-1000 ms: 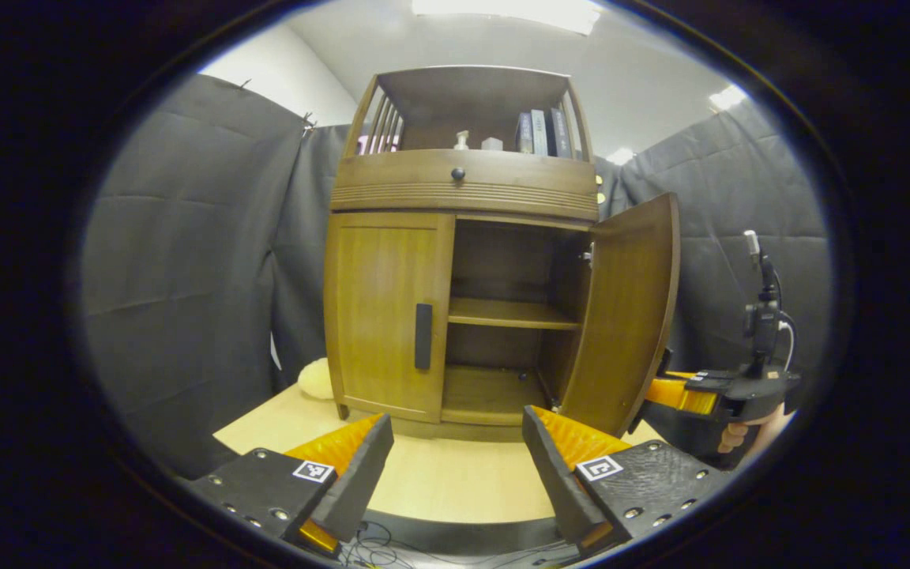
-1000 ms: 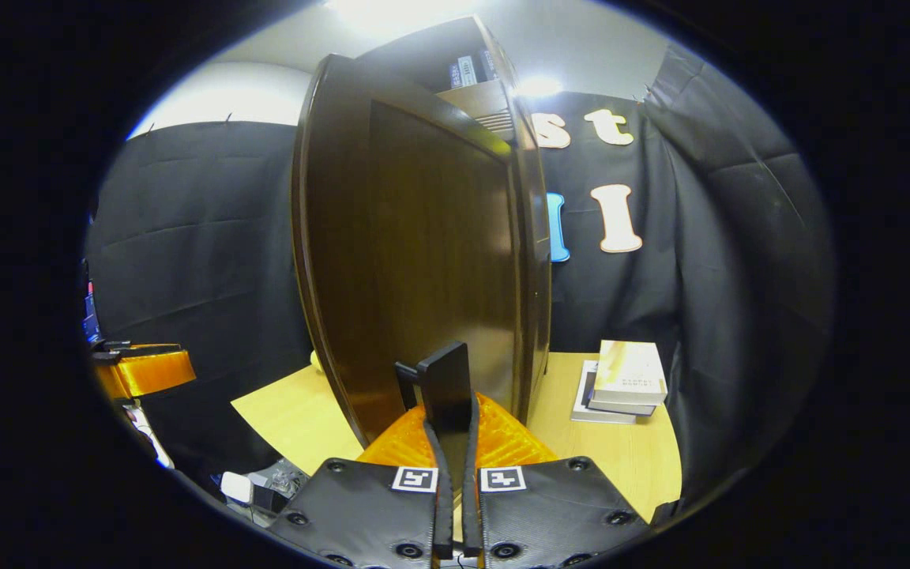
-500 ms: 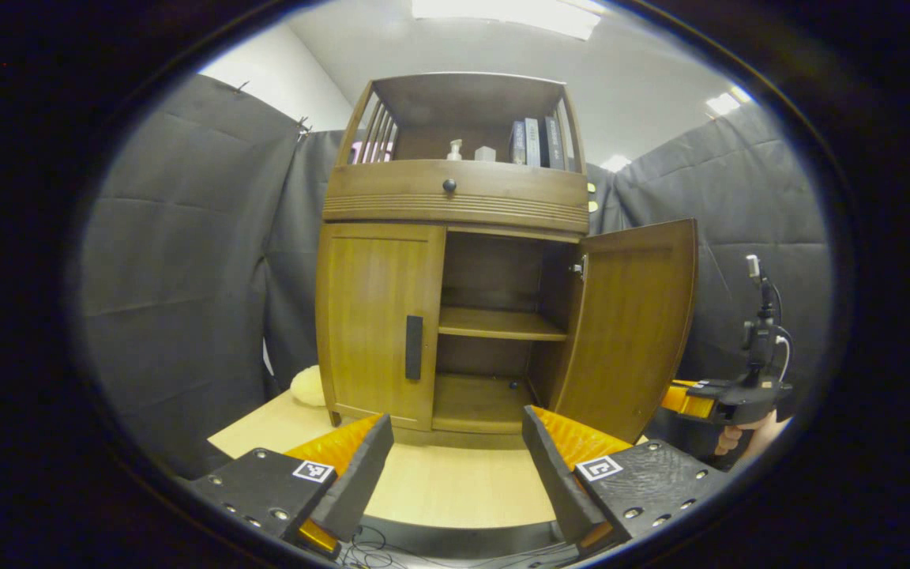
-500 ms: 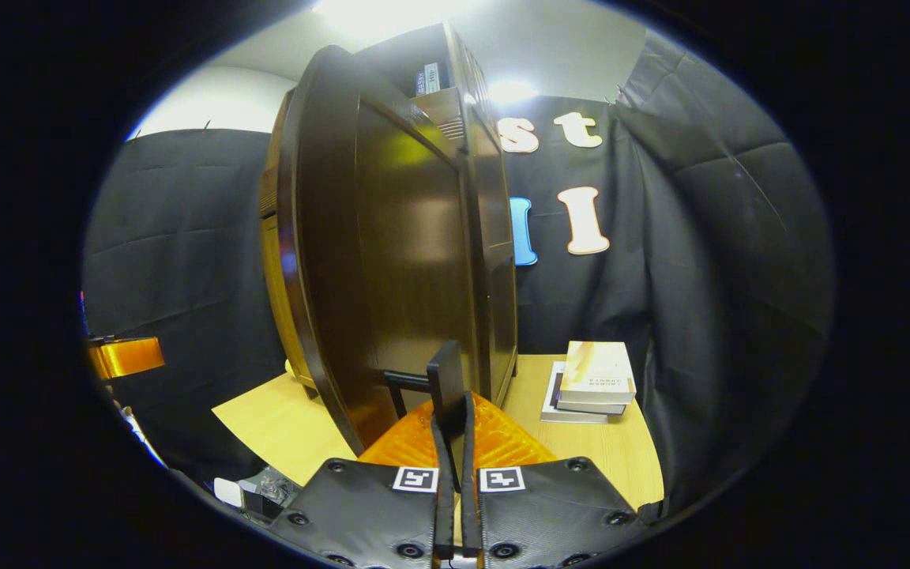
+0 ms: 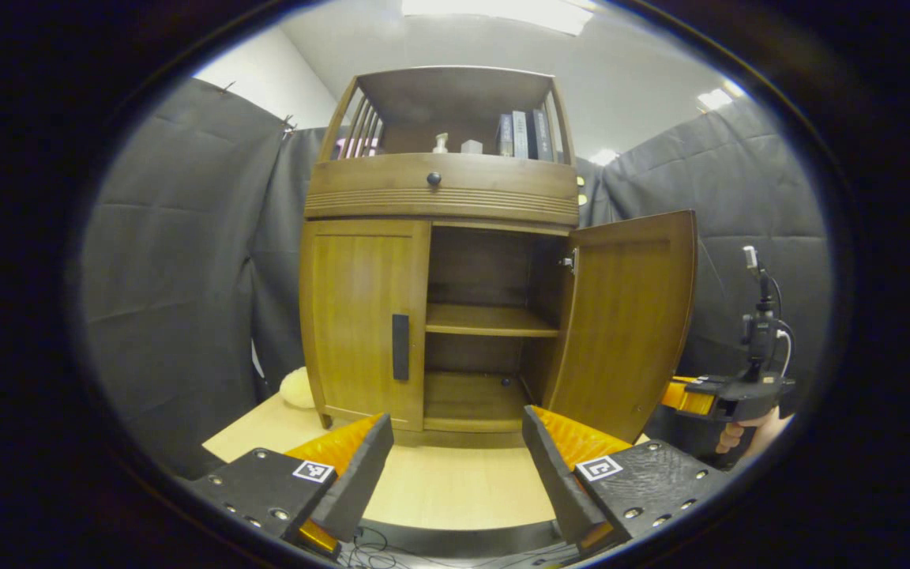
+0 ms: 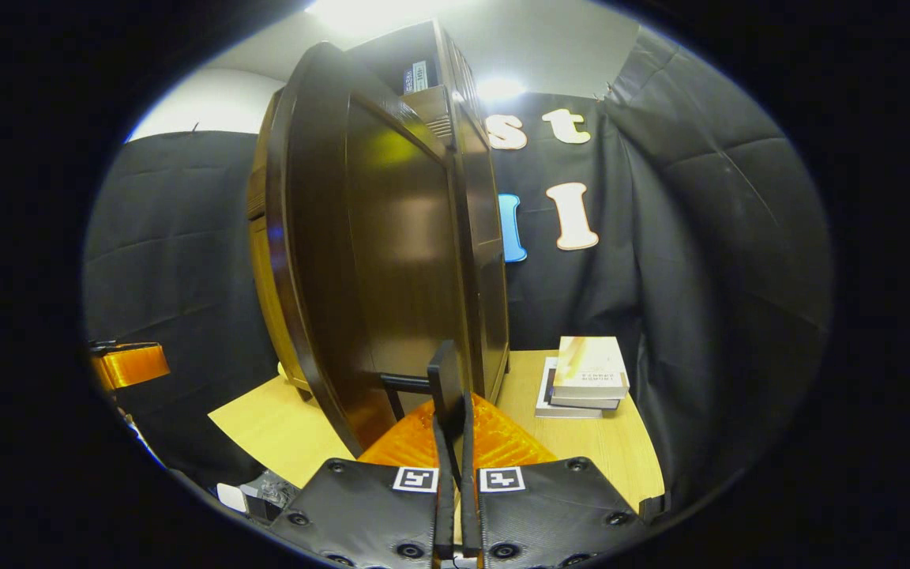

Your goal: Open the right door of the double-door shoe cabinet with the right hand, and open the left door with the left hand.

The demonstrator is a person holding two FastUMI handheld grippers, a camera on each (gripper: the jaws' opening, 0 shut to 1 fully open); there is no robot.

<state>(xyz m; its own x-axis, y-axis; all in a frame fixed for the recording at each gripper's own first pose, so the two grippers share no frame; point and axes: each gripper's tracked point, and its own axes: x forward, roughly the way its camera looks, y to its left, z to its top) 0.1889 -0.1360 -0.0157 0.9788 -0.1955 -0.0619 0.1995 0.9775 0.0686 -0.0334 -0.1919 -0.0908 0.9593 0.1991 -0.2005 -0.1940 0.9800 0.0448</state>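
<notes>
My right tongs (image 6: 452, 442) are clenched on the black handle (image 6: 445, 379) of the cabinet's right door (image 5: 627, 316), which stands swung wide, its dark outer face close before the right gripper view; my left tongs (image 5: 455, 466) hang released, fingers spread, facing the left door (image 5: 364, 312), which is shut with its own handle (image 5: 400, 346) untouched. The cabinet (image 5: 439, 190) stands at the back of the pale wooden bench (image 5: 455, 490), well apart from my left tongs. Half the job looks done. The risks I judge from here: the right door seems near the end of its swing, so more pull could strain the hinge (image 5: 568, 261) or drag the whole cabinet across the smooth bench; letting go carelessly could let the door drift back toward closing. The left handle is a slim vertical bar, and tongs coming in off-centre could slip off it or knock the door panel instead of gripping. A stack of books (image 6: 585, 383) lies on the bench just beyond the open door, beside the cabinet's right side, within reach of a stray sweep. Inside the opened half, a middle shelf (image 5: 486, 320) looks bare. Up top, a small bottle (image 5: 441, 143) and some upright volumes (image 5: 520, 133) sit in the open upper shelf above a drawer knob (image 5: 434, 178); a hard tug could rattle them. A pale, fuzzy object (image 5: 297, 387) rests by the cabinet's left foot. Black cloth walls close the booth, under bright ceiling lights.
</notes>
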